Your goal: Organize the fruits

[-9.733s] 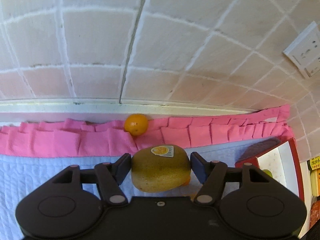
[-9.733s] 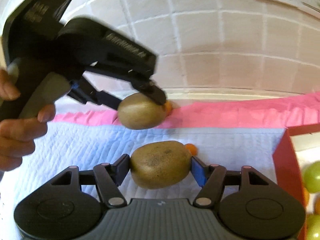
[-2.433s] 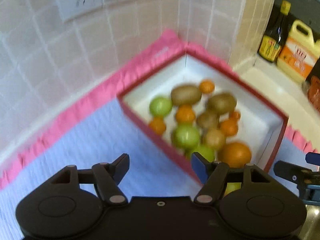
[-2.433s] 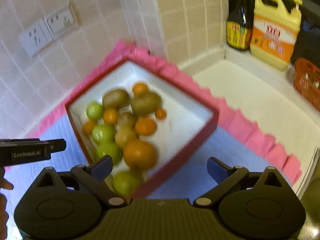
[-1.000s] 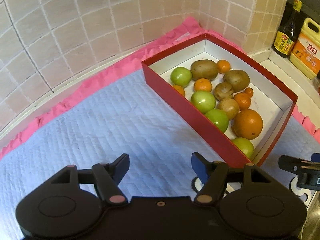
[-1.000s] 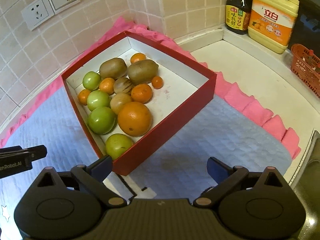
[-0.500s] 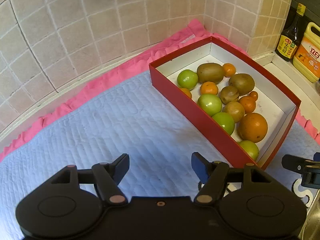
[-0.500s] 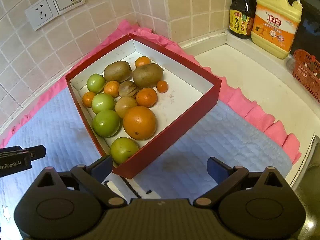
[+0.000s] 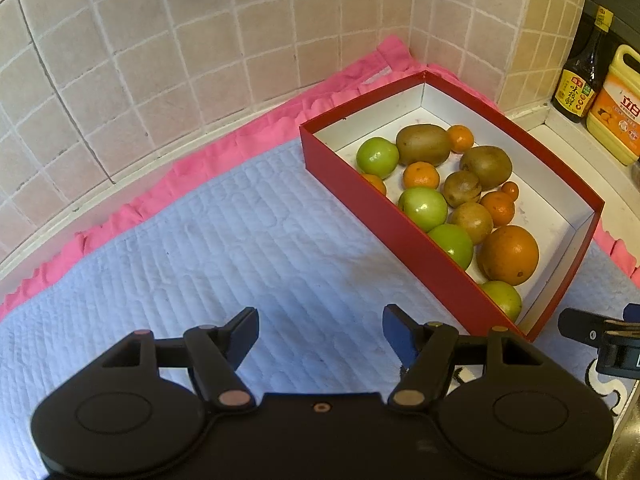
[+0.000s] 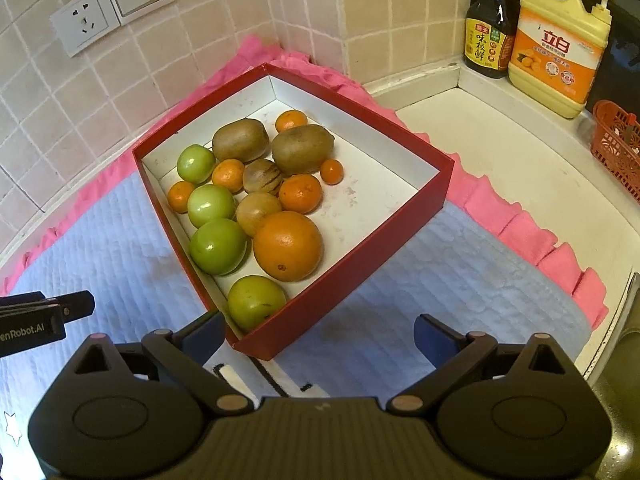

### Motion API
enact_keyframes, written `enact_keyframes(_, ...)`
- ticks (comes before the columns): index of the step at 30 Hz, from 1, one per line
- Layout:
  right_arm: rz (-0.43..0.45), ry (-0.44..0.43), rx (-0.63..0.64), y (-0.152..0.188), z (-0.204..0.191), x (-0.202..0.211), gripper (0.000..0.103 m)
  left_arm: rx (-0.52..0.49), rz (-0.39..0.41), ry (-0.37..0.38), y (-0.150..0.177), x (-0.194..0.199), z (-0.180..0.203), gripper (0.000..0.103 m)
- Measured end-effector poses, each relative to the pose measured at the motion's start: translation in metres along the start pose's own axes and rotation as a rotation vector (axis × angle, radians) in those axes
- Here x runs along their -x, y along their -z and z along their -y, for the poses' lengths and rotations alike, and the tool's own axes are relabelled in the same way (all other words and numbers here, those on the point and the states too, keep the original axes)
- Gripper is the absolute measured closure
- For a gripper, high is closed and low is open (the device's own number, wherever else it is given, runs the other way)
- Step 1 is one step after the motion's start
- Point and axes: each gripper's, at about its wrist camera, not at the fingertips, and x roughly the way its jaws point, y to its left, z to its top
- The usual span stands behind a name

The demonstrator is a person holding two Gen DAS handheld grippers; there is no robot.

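A red box (image 10: 404, 236) with a white inside holds several fruits: kiwis (image 10: 303, 148), green fruits (image 10: 218, 246), small oranges and one big orange (image 10: 287, 245). The box also shows in the left wrist view (image 9: 384, 212), at the right on the blue quilted mat (image 9: 224, 248). My left gripper (image 9: 320, 330) is open and empty above the mat, left of the box. My right gripper (image 10: 318, 334) is open and empty, just short of the box's near corner. The left gripper's tip (image 10: 60, 308) shows at the left edge of the right wrist view.
A pink cloth (image 10: 532, 240) lies under the mat along the tiled wall. A dark sauce bottle (image 10: 490, 36), a yellow detergent jug (image 10: 560, 44) and a red basket (image 10: 618, 140) stand on the white counter at the right. Wall sockets (image 10: 112, 6) are above.
Ten seconds ago each gripper held a kiwi; now both are open and empty and the kiwis lie in the box. Over the last second both grippers drew back a little from the box.
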Motion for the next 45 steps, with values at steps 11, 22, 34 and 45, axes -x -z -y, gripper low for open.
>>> enact_keyframes(11, -0.002, -0.006, 0.015, -0.004, -0.004, -0.003, 0.001, 0.013, -0.003, 0.018, 0.001, -0.001, -0.006, 0.022)
enact_keyframes(22, -0.011, -0.015, 0.034, -0.006, -0.011, -0.009, 0.001, 0.017, 0.0, 0.004, 0.001, -0.003, -0.009, 0.022)
enact_keyframes(34, -0.017, -0.025, 0.045, -0.007, -0.016, -0.012, 0.001, 0.026, 0.007, 0.005, 0.001, -0.002, -0.012, 0.022)
enact_keyframes(45, -0.021, -0.03, 0.048, -0.007, -0.015, -0.012, 0.001, 0.039, 0.012, 0.005, 0.0, -0.002, -0.013, 0.021)
